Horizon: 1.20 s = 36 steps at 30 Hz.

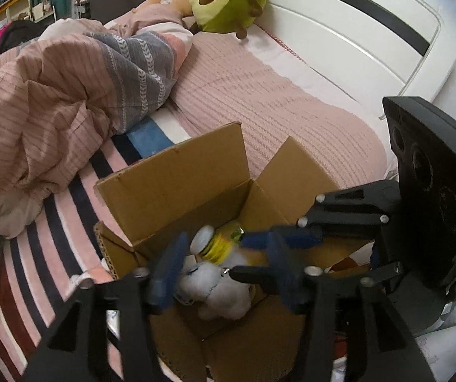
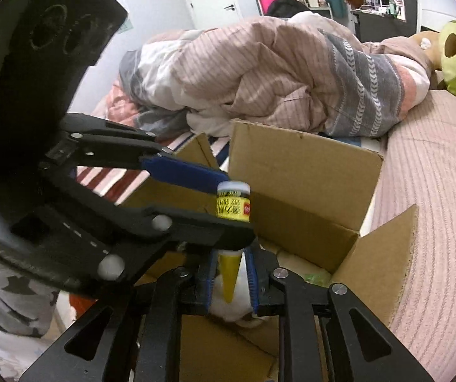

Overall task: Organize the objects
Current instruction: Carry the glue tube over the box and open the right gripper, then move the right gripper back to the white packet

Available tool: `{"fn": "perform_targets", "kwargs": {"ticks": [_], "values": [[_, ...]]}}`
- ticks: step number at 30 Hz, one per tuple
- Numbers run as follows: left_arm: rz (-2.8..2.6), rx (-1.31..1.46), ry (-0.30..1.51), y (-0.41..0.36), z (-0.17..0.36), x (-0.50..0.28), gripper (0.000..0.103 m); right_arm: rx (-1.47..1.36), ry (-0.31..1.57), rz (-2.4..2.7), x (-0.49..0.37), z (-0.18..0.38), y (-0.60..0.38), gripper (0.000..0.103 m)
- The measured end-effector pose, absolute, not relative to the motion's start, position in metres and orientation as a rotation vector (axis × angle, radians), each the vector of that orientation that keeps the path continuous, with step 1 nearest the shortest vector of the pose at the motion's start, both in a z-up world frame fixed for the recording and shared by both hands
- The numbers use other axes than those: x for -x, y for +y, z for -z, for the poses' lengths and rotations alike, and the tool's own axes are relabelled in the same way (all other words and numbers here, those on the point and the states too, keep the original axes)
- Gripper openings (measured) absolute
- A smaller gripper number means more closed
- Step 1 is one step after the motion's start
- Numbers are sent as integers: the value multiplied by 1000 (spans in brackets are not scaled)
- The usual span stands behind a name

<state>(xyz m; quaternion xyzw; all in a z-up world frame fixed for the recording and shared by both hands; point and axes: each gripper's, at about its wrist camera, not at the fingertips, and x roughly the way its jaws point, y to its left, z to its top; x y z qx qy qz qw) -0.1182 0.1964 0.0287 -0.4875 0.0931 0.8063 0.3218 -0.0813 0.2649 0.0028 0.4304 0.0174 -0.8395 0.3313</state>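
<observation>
Glue bottle (image 2: 232,205): clamped between left gripper (image 2: 228,203) fingers over cardboard box (image 2: 304,172). Right gripper (image 2: 230,281) nearly closed around its yellow nozzle. Left wrist view alone shows white plush toy (image 1: 218,289) between fingers.

Black print on the yellow label of the white-capped bottle (image 2: 233,202), seen upside down, too blurred to make out beyond a few strokes. Small red logo square at the label's right edge, unreadable. Nothing else legible anywhere.
</observation>
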Motion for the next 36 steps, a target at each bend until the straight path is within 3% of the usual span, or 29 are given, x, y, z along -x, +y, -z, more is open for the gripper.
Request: {"fn": "perform_targets", "kwargs": {"ticks": [2, 14, 23, 30, 36], "values": [[-2126, 1267, 257, 196, -32, 116, 68, -1120, 59, 2204, 78, -5, 265, 34], [-2189, 1159, 245, 160, -60, 88, 73, -1104, 106, 2266, 58, -17, 258, 35], [-2307, 1071, 110, 67, -76, 65, 78, -987, 138, 2260, 23, -46, 211, 35], [-2417, 1077, -13, -28, -59, 41, 78, -940, 115, 2129, 7, -48, 128, 35], [-2475, 1133, -85, -79, -24, 30, 78, -1023, 66, 2050, 12, -10, 69, 35]]}}
